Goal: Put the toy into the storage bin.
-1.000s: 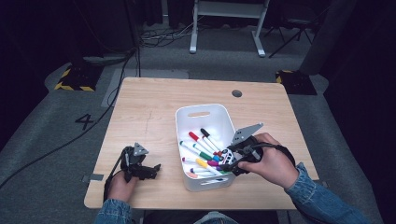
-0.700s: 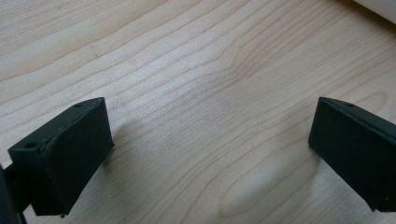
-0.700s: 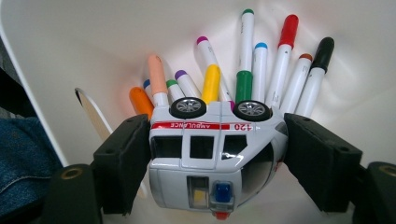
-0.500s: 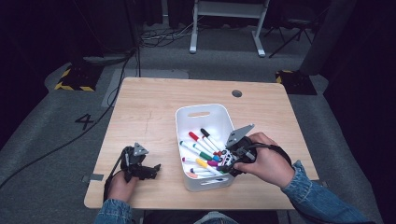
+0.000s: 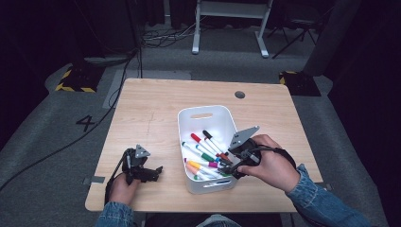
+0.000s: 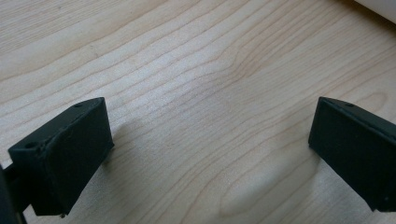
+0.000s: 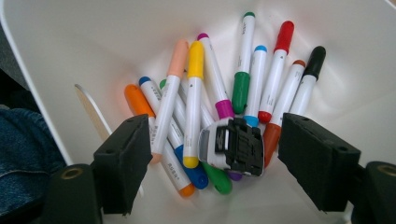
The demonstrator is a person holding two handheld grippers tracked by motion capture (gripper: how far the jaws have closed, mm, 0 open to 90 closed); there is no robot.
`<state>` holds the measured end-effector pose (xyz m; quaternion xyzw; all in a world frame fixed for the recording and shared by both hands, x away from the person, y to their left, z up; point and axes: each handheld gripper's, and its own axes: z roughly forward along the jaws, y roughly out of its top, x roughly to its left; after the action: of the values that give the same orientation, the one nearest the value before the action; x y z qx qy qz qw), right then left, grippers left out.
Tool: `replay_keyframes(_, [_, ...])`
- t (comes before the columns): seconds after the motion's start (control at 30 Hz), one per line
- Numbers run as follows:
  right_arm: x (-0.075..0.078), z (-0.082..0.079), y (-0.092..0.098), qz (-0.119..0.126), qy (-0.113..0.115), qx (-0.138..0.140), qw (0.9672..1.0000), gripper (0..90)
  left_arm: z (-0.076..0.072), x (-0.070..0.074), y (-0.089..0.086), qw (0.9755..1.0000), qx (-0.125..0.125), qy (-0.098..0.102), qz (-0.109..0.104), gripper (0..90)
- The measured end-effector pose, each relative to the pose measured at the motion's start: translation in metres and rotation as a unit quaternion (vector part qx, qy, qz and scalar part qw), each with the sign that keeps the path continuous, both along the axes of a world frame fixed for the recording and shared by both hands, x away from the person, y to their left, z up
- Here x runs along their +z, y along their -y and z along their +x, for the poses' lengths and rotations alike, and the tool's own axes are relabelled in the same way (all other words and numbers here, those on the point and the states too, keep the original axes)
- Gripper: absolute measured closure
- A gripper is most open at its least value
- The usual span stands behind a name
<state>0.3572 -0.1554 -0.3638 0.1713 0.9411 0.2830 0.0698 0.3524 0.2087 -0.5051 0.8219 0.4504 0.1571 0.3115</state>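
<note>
White plastic bin (image 5: 206, 113) is sitting on the bench (image 5: 156, 109), holding a loose heap of markers (image 7: 219, 93) and a small toy car (image 7: 232, 145). Right gripper (image 7: 212, 156) is hanging over the near end of the bin, its fingers (image 7: 122, 161) standing wide apart and gripping nothing. The toy car is lying between them, nearer the right-hand finger, on top of the marker ends.

Step in hand, as judged: lining up for a pick of the toy car out of the bin. The next move is calling for a short drop so the fingers straddle the car body, then a close without trapping the yellow marker (image 7: 193, 102) just beside the left-hand finger.

The car is lying tilted on its side or back, black underside facing up, silver-white shell at its edge. Small, hard, likely to slip.

Left gripper (image 5: 142, 168) is resting low over bare wood well apart from the bin, fingers (image 6: 65, 149) spread open with nothing between them.
</note>
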Motion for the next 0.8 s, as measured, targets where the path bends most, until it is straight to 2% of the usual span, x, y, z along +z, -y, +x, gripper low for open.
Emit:
replay_keyframes(0.2, [0.010, 0.005, 0.012, 0.043, 0.014, -0.011, 0.9989, 25.8, -0.001, 0.000, 0.000, 1.0000, 0.002, -0.001, 0.000, 0.0])
replay_keyframes(0.33, [0.016, 0.012, 0.023, 0.070, 0.019, -0.032, 0.9968, 25.9, -0.002, 0.000, -0.001, 1.0000, 0.003, -0.002, 0.000, 0.0])
replay_keyframes(0.47, [0.020, 0.017, 0.034, 0.082, 0.022, -0.045, 0.9954, 26.0, -0.003, 0.000, -0.002, 1.0000, 0.005, 0.001, 0.003, 0.0])
replay_keyframes(0.6, [0.021, 0.024, 0.047, 0.106, 0.022, -0.062, 0.9923, 26.6, -0.007, 0.000, -0.002, 1.0000, 0.006, -0.001, -0.002, 0.0])
replay_keyframes(0.8, [0.022, 0.035, 0.065, 0.119, 0.029, -0.077, 0.9895, 27.2, -0.014, 0.000, -0.005, 1.0000, 0.006, 0.000, -0.001, 0.0])
